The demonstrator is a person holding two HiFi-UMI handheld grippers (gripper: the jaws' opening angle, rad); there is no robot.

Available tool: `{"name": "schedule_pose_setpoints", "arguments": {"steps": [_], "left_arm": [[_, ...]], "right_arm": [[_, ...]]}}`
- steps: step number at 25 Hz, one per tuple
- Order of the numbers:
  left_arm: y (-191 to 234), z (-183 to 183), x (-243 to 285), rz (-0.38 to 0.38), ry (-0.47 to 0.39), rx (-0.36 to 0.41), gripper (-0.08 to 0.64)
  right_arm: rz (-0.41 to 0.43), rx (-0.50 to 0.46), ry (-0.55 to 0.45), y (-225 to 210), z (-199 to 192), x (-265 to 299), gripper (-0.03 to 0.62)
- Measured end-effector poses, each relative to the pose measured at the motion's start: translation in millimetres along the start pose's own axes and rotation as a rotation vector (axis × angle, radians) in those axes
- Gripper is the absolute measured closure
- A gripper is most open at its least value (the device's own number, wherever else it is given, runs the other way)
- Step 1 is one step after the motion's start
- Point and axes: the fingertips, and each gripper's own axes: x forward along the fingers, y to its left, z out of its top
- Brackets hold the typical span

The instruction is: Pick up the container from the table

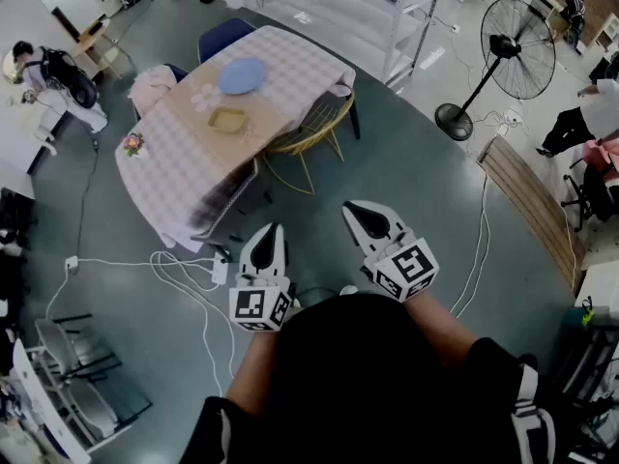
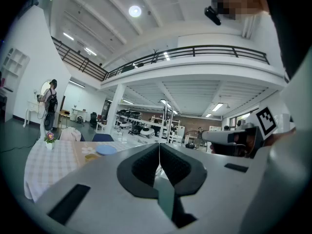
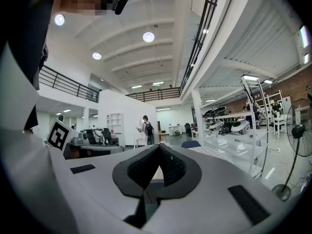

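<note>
Holding our left tool [image 1: 267,232] and right tool [image 1: 362,213] both closed on nothing, we see one yellow container [image 1: 227,120] near one blue plate [image 1: 241,75] on the worktop [image 1: 174,167], well ahead of both tools.

- two grippers: left gripper [image 1: 271,230], right gripper [image 1: 354,211]
- one worktop [image 1: 174,177], under a checked cloth
- one container [image 1: 227,120], on the worktop
- one blue plate [image 1: 242,75], on the worktop
- one flower pot [image 1: 133,145], on the worktop
- one wire chair [image 1: 309,129]
- one standing fan [image 1: 517,61]
- one power strip [image 1: 220,271], on the floor
- at least two bystanders: person at the left [image 1: 58,80], person at the right [image 1: 590,124]
</note>
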Motion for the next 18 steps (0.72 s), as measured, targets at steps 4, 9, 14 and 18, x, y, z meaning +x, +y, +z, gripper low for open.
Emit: {"name": "schedule_pose_setpoints", "arguments": {"steps": [4, 9, 14, 18], "left_arm": [[-12, -1, 10, -0.023, -0.009, 0.017, 0.554], [-16, -7, 9, -0.025, -0.004, 0.014, 0.552], [-3, -18, 7, 0.064, 0.029, 0.017, 0.496], [-1, -31, 8, 0.074, 0.076, 0.007, 0.377]], "right_arm": [[-0.03, -0.043, 0.035, -17, -7, -4, 0.594], [-0.038, -0.004, 0.066, -23, -20, -15, 0.592], [-0.062, 0.011, 0.077, -37, -27, -27, 0.563], [-0.092, 0.06, 0.117, -53, -41, -38, 0.425]]}}
